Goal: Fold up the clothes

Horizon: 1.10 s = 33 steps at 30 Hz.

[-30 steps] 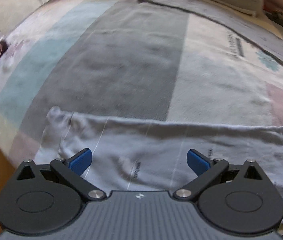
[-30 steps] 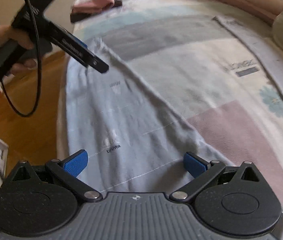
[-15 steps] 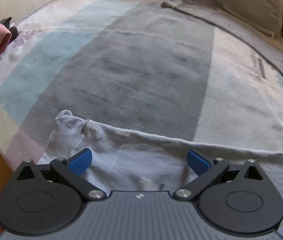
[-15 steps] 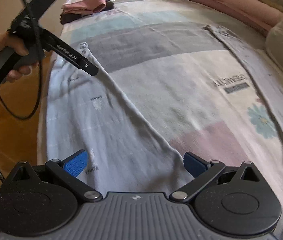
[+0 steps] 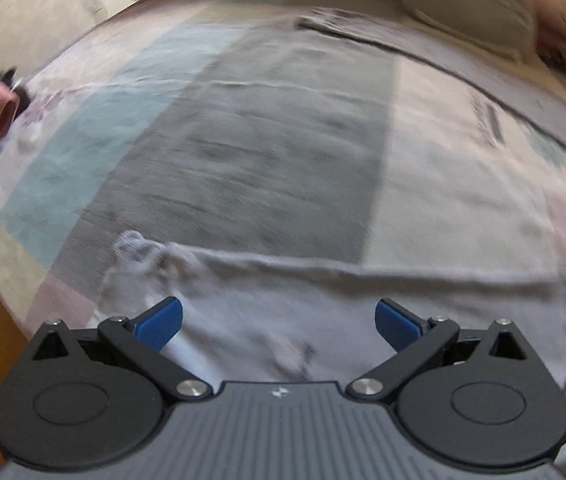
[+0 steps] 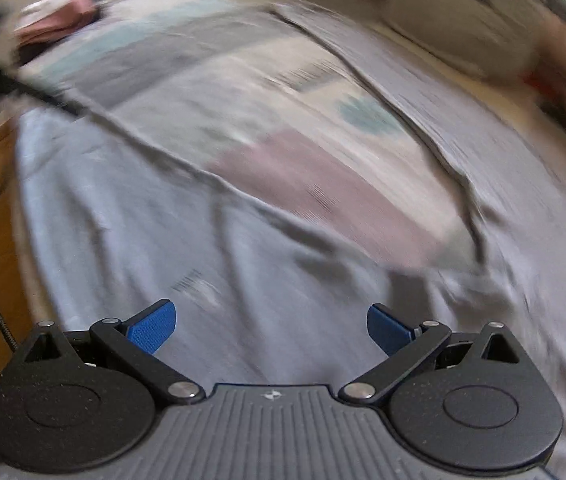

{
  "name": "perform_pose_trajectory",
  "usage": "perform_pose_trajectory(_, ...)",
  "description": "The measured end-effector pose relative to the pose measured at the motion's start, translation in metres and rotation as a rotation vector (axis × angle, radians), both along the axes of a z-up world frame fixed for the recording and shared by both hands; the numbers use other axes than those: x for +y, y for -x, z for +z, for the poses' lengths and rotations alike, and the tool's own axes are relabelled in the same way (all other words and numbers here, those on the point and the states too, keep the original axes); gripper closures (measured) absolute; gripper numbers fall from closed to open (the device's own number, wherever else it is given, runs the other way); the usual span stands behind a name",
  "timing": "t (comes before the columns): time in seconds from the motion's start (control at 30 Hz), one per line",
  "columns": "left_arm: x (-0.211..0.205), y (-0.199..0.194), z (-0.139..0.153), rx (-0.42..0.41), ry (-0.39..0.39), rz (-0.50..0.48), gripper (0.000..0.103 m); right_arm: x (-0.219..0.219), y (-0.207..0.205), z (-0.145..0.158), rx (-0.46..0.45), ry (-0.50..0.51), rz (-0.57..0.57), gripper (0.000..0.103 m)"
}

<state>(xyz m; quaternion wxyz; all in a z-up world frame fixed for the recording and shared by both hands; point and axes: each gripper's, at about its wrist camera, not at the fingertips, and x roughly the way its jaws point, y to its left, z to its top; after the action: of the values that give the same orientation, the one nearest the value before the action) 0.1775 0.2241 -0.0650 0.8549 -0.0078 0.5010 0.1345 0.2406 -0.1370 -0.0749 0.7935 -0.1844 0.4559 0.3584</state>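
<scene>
Both tongs gape wide with nothing between their blue pads: the left tongs (image 5: 279,318) hover low over the near strip of the pale grey garment (image 5: 323,300), whose far edge runs straight from nine to three o'clock with a crumpled corner (image 5: 135,248) at ten, and the right tongs (image 6: 271,326) hang over its broad middle. That garment lies spread long along the near side of the bed (image 5: 283,140), narrowed but far from a tidy packet, so I'd judge more folds remain. A pink folded pile (image 6: 59,16) sits at eleven o'clock in the right view.
</scene>
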Motion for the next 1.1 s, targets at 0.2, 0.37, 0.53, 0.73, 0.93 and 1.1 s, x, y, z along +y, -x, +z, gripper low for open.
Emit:
perform_pose_trajectory(0.2, -0.019, 0.006, -0.017, 0.019, 0.013, -0.063, 0.000, 0.001, -0.010, -0.016, -0.037, -0.017, -0.112, 0.000)
perform_pose_trajectory(0.37, -0.013, 0.006, -0.018, 0.031, 0.060, -0.018, 0.000, 0.017, -0.023, -0.014, -0.063, -0.024, -0.106, 0.000)
perform_pose_trajectory(0.53, -0.023, 0.004, -0.008, 0.041, 0.026, -0.047, 0.001, 0.019, -0.031, -0.003, -0.067, -0.059, -0.117, 0.000)
perform_pose_trajectory(0.73, -0.029, 0.004, -0.009, 0.048, 0.028, -0.064, 0.001, -0.007, -0.036, -0.003, -0.067, -0.051, -0.186, 0.000)
perform_pose_trajectory(0.93, -0.024, 0.003, -0.015, 0.069, 0.066, -0.020, 0.001, -0.015, -0.052, -0.018, -0.080, -0.025, -0.203, 0.000)
perform_pose_trajectory(1.1, -0.029, 0.001, -0.012, 0.078, 0.040, -0.054, 0.001, -0.012, -0.067, -0.005, -0.100, -0.061, -0.216, 0.000)
